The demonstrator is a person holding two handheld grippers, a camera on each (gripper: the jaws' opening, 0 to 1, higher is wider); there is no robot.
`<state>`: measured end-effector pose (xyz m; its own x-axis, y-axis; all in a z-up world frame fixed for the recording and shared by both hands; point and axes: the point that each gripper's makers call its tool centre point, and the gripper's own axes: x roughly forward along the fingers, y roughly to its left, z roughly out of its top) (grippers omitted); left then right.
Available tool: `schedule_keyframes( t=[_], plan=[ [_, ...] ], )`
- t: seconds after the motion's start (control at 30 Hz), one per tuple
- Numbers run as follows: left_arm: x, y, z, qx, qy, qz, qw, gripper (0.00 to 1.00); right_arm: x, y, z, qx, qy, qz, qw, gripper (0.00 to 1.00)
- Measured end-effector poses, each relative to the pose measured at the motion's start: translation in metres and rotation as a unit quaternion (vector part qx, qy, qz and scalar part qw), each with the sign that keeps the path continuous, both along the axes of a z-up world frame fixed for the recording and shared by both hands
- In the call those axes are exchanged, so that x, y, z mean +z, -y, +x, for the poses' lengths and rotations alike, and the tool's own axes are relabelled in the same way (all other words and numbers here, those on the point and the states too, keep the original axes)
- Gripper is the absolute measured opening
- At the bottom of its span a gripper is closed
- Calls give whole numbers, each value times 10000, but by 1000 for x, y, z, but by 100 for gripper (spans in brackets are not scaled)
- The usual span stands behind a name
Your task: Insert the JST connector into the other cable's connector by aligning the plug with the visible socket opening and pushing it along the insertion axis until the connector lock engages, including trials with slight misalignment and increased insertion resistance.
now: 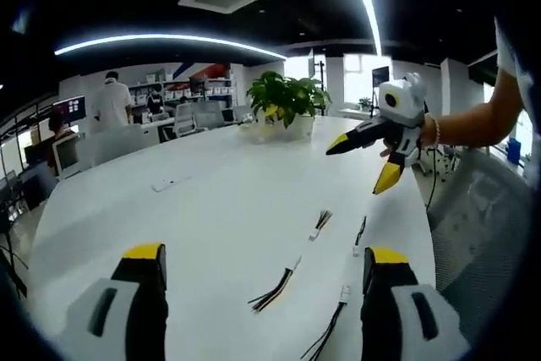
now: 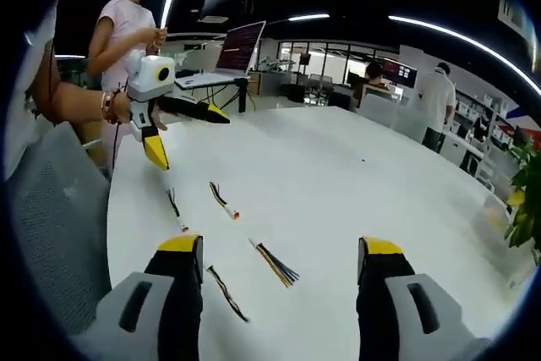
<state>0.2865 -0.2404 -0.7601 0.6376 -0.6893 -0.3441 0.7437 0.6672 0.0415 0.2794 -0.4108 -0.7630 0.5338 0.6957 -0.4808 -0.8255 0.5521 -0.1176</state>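
A: Left gripper [image 1: 264,253], state?

B: Jaws wide apart, holding nothing, low over the white table [image 1: 211,200]. Between them lie two cables: one [image 1: 279,283] with dark fanned wires and a white plug, another [image 1: 331,327] just inside the right jaw. Two more cables lie beyond, one [image 1: 319,224] with a white connector, one [image 1: 359,234] dark and thin.

A: Right gripper [image 2: 281,247]?

B: Jaws apart too, empty. A multicoloured cable [image 2: 275,264] lies between them; a thin one [image 2: 226,292] beside the left jaw. Two others [image 2: 223,199] and [image 2: 175,207] lie further off.

A: Surroundings?

B: A potted plant [image 1: 286,99] stands at the far end. People stand in the office behind. Table smooth, glossy; jaw tips yellow.
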Motion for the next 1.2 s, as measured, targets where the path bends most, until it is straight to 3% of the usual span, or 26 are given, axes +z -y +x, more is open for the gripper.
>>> schedule_keyframes(
  t=[0.4,0.7,1.2],
  plan=[
    [-14,13,8,-427,97,432,9981,85,-11,-11,8,409,-84,-219,9989,65],
    [-33,23,7,-786,-181,649,9946,76,-19,-20,11,685,-164,-287,9971,60],
    [-48,40,7,-1077,-325,776,9906,64,-35,-32,13,943,-309,-275,9947,50]
  ],
)
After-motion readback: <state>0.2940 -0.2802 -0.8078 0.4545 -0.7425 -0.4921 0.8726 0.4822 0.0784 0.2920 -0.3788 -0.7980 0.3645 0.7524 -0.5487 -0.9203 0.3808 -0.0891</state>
